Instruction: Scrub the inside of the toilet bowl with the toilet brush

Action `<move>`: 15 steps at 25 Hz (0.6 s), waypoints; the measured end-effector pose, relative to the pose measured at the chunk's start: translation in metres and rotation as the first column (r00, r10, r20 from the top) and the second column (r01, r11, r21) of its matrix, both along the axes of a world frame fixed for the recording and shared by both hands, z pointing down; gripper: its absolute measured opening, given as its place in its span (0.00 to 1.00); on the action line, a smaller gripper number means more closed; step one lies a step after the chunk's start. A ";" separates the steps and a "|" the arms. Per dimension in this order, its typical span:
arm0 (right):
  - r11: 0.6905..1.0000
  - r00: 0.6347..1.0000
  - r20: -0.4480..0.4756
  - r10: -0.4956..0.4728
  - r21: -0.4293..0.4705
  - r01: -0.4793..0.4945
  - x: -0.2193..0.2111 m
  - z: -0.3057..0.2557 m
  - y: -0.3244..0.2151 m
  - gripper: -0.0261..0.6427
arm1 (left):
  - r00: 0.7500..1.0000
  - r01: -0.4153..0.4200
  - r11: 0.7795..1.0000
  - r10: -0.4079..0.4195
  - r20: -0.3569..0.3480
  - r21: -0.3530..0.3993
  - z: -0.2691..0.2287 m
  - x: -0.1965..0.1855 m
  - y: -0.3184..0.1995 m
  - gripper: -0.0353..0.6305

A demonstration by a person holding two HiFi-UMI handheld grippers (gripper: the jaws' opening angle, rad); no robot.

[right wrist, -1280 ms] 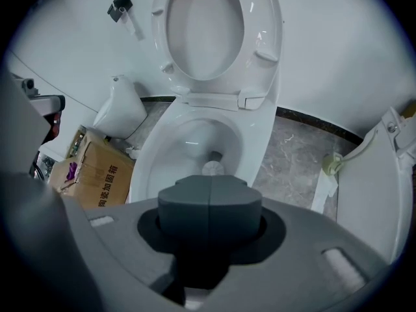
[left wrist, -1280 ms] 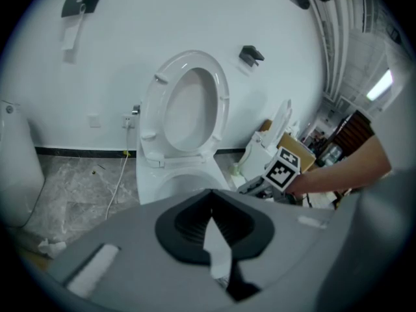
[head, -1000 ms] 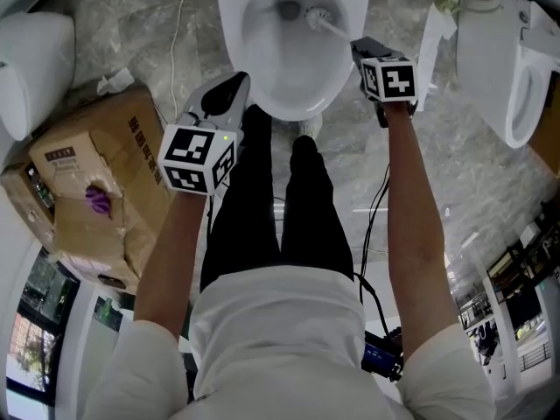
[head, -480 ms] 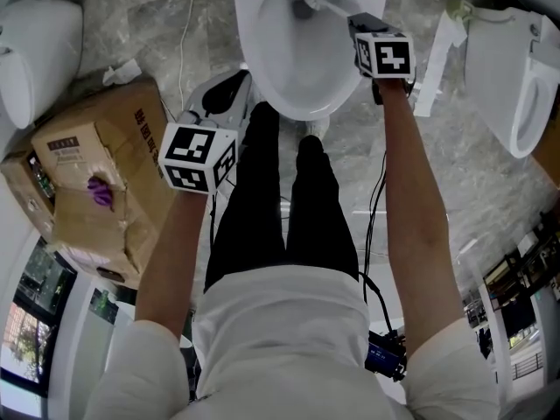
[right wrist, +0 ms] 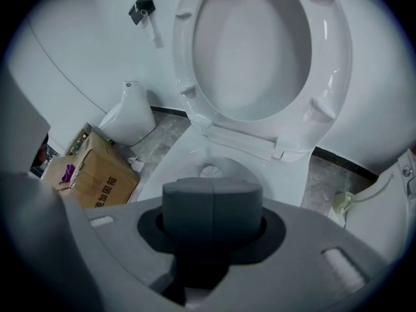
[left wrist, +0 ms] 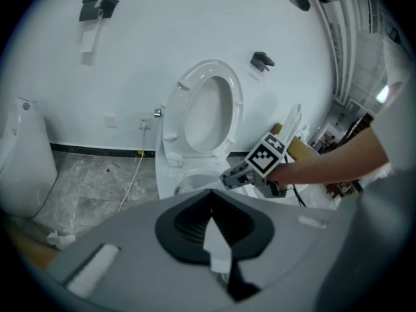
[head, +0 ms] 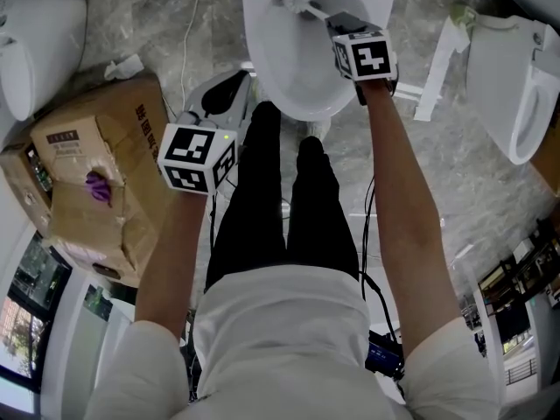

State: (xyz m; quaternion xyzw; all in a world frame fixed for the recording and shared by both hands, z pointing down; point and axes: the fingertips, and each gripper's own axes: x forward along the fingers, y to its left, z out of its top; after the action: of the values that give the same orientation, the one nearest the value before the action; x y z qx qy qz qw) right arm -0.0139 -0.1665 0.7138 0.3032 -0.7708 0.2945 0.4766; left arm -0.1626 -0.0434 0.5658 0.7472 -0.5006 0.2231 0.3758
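The white toilet bowl [head: 297, 68] is at the top middle of the head view, seat lid raised [right wrist: 260, 51]. My right gripper [head: 346, 26] reaches over the bowl's right rim, shut on the dark handle of the toilet brush [right wrist: 213, 210]. The white bristle head [head: 293, 0] presses on the far inner wall of the bowl, and shows low in the bowl [right wrist: 211, 171] in the right gripper view. My left gripper [head: 223, 94] hangs left of the bowl above the floor, jaws together, holding nothing I can make out. It [left wrist: 214, 239] looks toward the toilet and the right gripper [left wrist: 260, 164].
A torn cardboard box [head: 87, 173] lies on the marble floor at left, a white fixture [head: 39, 42] beyond it. A second toilet [head: 507, 68] stands at right with a white upright piece [head: 437, 59] beside it. A cable [head: 188, 24] runs across the floor. The person's legs stand before the bowl.
My right gripper has moved left and farther over the bowl, sweeping the brush head from the right side to the back left. The left gripper has stayed put.
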 end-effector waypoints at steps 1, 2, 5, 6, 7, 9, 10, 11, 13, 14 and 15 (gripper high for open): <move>1.000 1.000 0.004 -0.008 -0.006 0.008 -0.003 0.001 0.004 0.25 | 1.000 0.001 1.000 -0.001 0.000 0.000 0.000 0.000 0.001 0.04; 1.000 1.000 0.005 -0.014 -0.014 0.014 -0.004 0.003 0.009 0.25 | 1.000 0.002 1.000 -0.002 -0.001 0.000 0.000 0.000 0.001 0.04; 0.999 1.000 0.001 -0.023 -0.042 0.023 -0.006 0.008 0.026 0.25 | 1.000 0.000 1.000 0.000 -0.001 0.001 -0.001 0.003 0.003 0.04; 0.999 1.000 -0.001 -0.021 -0.050 0.021 -0.005 0.010 0.031 0.25 | 1.000 -0.001 1.000 0.001 -0.001 0.002 -0.001 0.004 0.003 0.04; 0.998 1.000 -0.001 -0.017 -0.058 0.017 -0.004 0.012 0.036 0.25 | 1.000 -0.003 1.000 0.003 -0.001 0.004 -0.002 0.005 0.003 0.04; 0.997 1.000 -0.005 -0.009 -0.074 0.008 0.000 0.016 0.046 0.25 | 1.000 -0.008 1.000 0.008 0.000 0.008 -0.004 0.007 0.002 0.04; 0.997 1.000 -0.010 -0.006 -0.082 0.006 0.003 0.019 0.051 0.25 | 1.000 -0.010 1.000 0.010 0.000 0.010 -0.004 0.008 0.002 0.04; 0.996 1.000 -0.015 -0.005 -0.090 0.003 0.006 0.021 0.057 0.25 | 1.000 -0.012 1.000 0.012 0.001 0.012 -0.005 0.009 0.002 0.04; 0.995 1.000 -0.025 0.002 -0.105 -0.005 0.013 0.024 0.066 0.25 | 1.000 -0.016 1.000 0.016 0.000 0.016 -0.007 0.012 0.002 0.04; 0.994 1.000 -0.028 0.007 -0.112 -0.010 0.018 0.025 0.071 0.25 | 1.000 -0.020 1.000 0.020 0.000 0.018 -0.008 0.014 0.002 0.04; 0.993 0.999 -0.032 0.012 -0.119 -0.015 0.022 0.025 0.075 0.25 | 1.000 -0.024 1.000 0.024 -0.001 0.021 -0.009 0.016 0.003 0.04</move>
State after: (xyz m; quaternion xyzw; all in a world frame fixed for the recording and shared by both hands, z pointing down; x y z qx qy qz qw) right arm 0.0081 -0.0917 0.7392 0.2841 -0.7423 0.3383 0.5039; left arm -0.1467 -0.0404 0.5566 0.7571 -0.4938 0.2220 0.3657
